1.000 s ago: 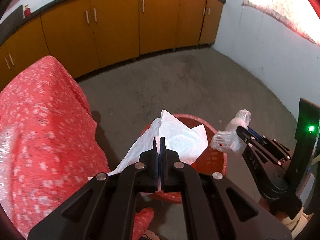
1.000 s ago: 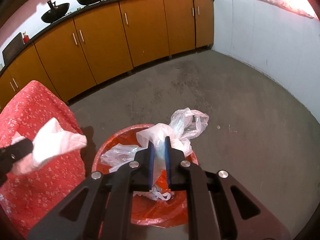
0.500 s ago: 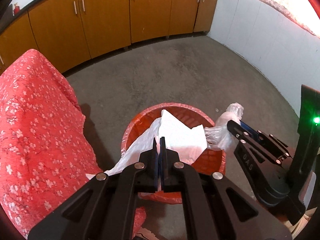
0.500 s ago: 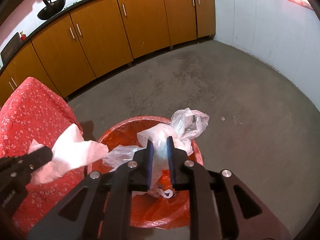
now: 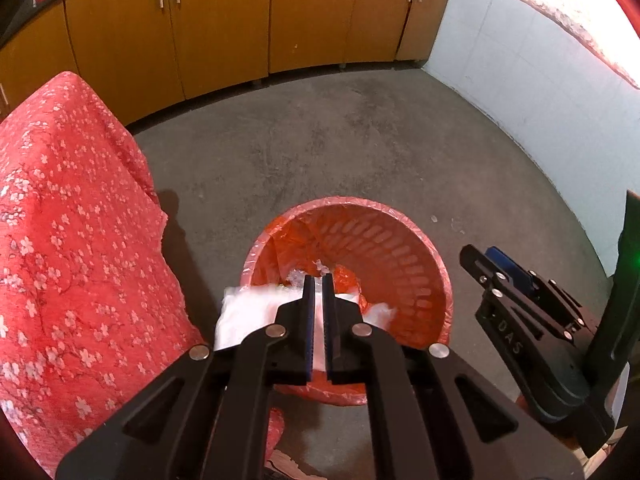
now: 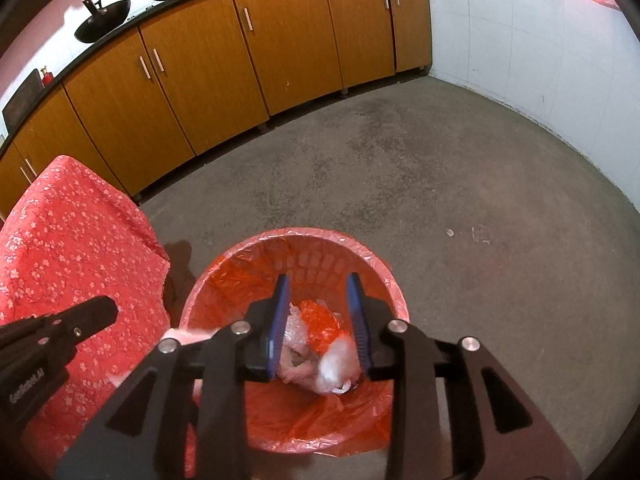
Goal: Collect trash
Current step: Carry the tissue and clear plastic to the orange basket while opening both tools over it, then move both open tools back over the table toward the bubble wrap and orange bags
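A red trash basket (image 5: 404, 216) with a red liner stands on the floor; it also shows in the right wrist view (image 6: 304, 236). My left gripper (image 5: 318, 280) is over its near rim, jaws slightly parted, with white paper (image 5: 248, 316) blurred just below them. My right gripper (image 6: 320, 286) is open above the basket. A clear plastic bag (image 6: 334, 364) lies at the bottom among other trash. The right gripper also shows at the right of the left wrist view (image 5: 486, 260).
A table under a red flowered cloth (image 5: 60, 240) stands close on the left of the basket. Orange cabinets (image 6: 240, 60) line the far wall and a white tiled wall (image 6: 540, 60) runs on the right. Grey concrete floor (image 6: 400, 180) surrounds the basket.
Both grippers tilted down over the basket. The right gripper opened and the plastic bag fell in. The left jaws parted and the white paper slid down from them.
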Motion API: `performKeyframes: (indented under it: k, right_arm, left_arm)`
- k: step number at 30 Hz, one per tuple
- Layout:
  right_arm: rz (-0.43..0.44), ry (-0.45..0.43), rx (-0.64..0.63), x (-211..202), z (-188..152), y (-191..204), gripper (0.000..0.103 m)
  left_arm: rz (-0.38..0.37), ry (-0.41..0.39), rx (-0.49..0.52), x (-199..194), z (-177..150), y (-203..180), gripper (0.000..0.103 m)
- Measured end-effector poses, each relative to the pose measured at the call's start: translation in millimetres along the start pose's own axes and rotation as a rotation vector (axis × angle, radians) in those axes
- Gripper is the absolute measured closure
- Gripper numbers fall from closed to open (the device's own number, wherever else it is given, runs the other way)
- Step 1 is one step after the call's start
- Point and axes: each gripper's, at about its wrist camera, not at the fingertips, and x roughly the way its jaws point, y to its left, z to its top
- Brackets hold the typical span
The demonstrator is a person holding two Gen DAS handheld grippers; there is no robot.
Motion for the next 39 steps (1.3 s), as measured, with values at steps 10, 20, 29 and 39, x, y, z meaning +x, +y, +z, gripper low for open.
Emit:
performKeyframes:
  k: [10,20,29,39]
  right_arm:
    - [0.025,-0.039,-0.037,-30,5,16,0.072]
    - [0.237,-0.153,-0.227,-107,21,133,0.068]
    - [0.459,-0.147,-0.412,-161,-1,267,0.063]
    - [0.389,-0.046,-0.501,-135,-27,354,0.056]
  left_arm:
    - [0.007,-0.1,-0.061,-52,-2,29,0.077]
    - [0.157,-0.327,-0.104,-168,-39,103,0.063]
    - [0.435,-0.486,-0.233,-251,-84,210,0.056]
    - [0.601,-0.497,-0.384,-282,-129,294,0.055]
